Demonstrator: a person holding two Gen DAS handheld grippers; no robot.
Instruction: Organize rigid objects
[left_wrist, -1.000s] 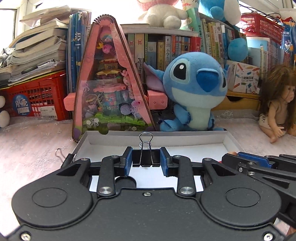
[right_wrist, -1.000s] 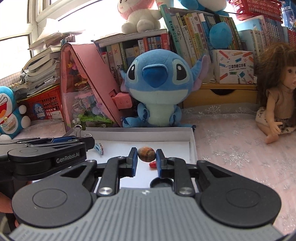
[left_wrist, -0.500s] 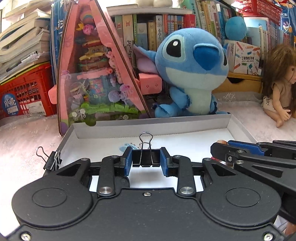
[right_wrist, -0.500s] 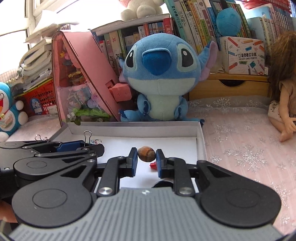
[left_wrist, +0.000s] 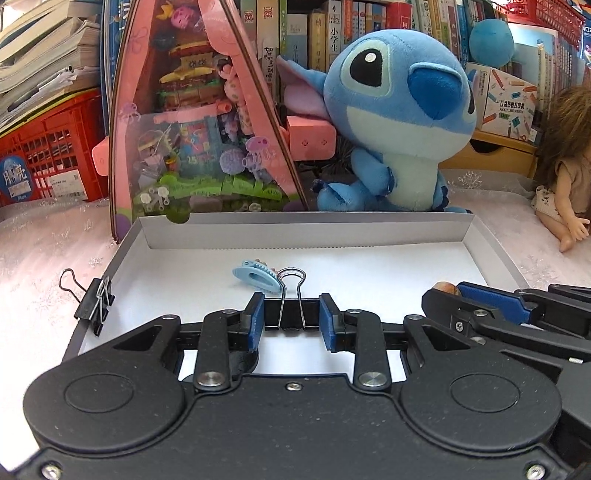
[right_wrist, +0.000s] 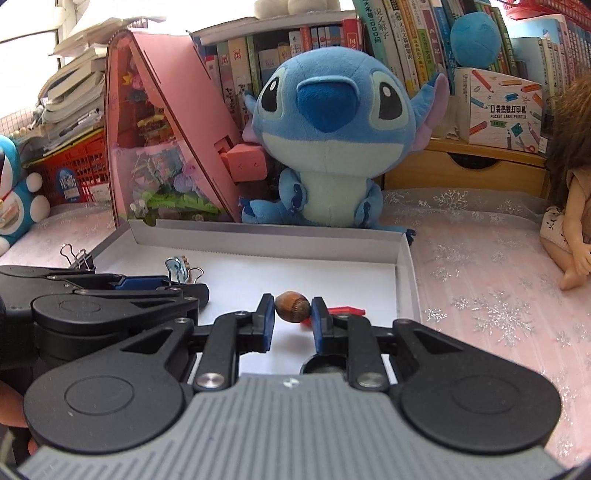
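My left gripper (left_wrist: 291, 318) is shut on a black binder clip (left_wrist: 291, 310) whose wire handles stick up, held over the white shallow box (left_wrist: 303, 223). My right gripper (right_wrist: 293, 309) is shut on a brown nut (right_wrist: 292, 306) above the same box (right_wrist: 258, 240). On the box floor lie a light blue hair clip (left_wrist: 255, 277) and a red piece (right_wrist: 347, 310) just behind the right fingers. A second black binder clip (left_wrist: 93, 302) sits on the box's left rim. The right gripper (left_wrist: 447, 291) shows at the right of the left wrist view, with the nut at its tip.
A blue plush toy (right_wrist: 332, 140) and a pink triangular toy house (left_wrist: 192, 122) stand right behind the box. A doll (right_wrist: 569, 206) sits at the right on the snowflake cloth. Books fill the shelf behind; a red crate (left_wrist: 48, 155) stands at the left.
Both grippers have moved forward and down over the box, each still holding its object. The box floor, the blue hair clip and the rim clip now show more fully.
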